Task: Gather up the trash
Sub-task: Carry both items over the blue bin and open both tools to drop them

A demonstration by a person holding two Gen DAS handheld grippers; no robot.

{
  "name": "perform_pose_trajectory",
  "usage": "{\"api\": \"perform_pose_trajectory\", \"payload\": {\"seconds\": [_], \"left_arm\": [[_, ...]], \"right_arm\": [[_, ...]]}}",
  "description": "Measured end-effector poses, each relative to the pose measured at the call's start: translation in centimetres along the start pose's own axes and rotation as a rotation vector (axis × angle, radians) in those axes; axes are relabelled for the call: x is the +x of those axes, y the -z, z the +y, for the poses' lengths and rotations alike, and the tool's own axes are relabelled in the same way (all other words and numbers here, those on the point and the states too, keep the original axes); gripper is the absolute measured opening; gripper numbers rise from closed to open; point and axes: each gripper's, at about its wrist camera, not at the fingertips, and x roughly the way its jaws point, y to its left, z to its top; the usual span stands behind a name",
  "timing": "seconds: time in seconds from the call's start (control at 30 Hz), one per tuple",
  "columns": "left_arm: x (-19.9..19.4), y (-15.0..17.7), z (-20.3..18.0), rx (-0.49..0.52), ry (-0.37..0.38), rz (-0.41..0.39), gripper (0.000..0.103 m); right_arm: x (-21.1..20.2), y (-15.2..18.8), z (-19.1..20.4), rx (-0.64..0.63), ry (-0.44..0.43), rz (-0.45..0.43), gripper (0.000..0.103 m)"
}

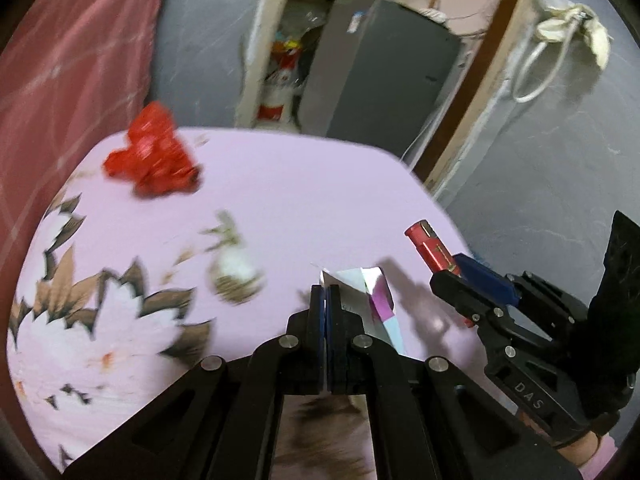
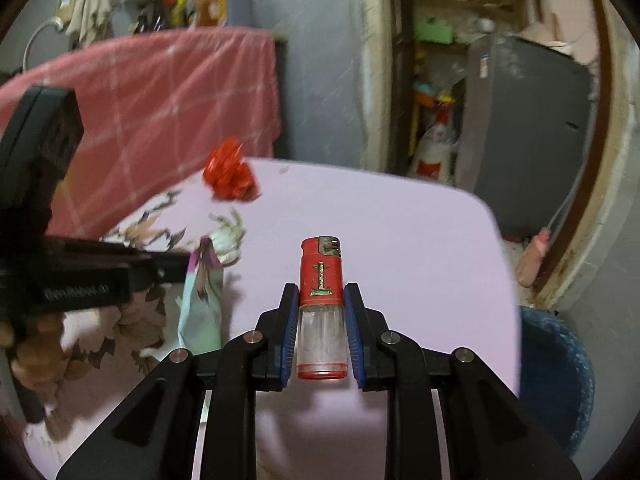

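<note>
Blurring red wrapper (image 1: 154,152) | left claw (image 1: 326,300) hides paper's (image 1: 376,292) edge

The tabletop (image 2: 400,240) wears a pale lilac cloth printed with white flowers edged in brown toward 8 o'clock. A crumpled wrapper (image 2: 229,176) at 11 o'clock is glossy red. The lighter (image 2: 321,308) has a red cap with a small gold emblem, a clear body and a red base band. The folded wrapper (image 1: 372,292) is pale blue-white with a magenta streak. Both tongs, left (image 1: 325,300) and right (image 2: 321,320), are black with blue pads. Behind, a pink cloth (image 2: 152,96) carries thin white checks; a blue bin (image 2: 560,380) sits at 4 o'clock
</note>
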Motion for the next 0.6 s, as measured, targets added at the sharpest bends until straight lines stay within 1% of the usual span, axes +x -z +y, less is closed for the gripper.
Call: {"api": "perform_pose_trajectory", "payload": {"seconds": [0.07,0.2,0.37,0.6], "left_arm": [[0.2,-0.2,-1.4,0.015,0.006,-0.029,0.0],[1.0,-0.9,-4.2,0.036,0.026,-0.066,0.0],[2.7,-1.1,-7.6,0.07,0.05,-0.075,0.0],[5.8,-2.1,-12.4,0.104,0.076,-0.084,0.0]], "right_arm": [[-1.3,0.3,-1.4,0.024,0.027,-0.038,0.02],[-3.2,0.9,-4.3,0.072,0.067,-0.079,0.02],[-5.4,1.9,-7.3,0.118,0.129,-0.123,0.02],[-7.9,3.5,-12.1,0.21,0.178,-0.158,0.02]]}}
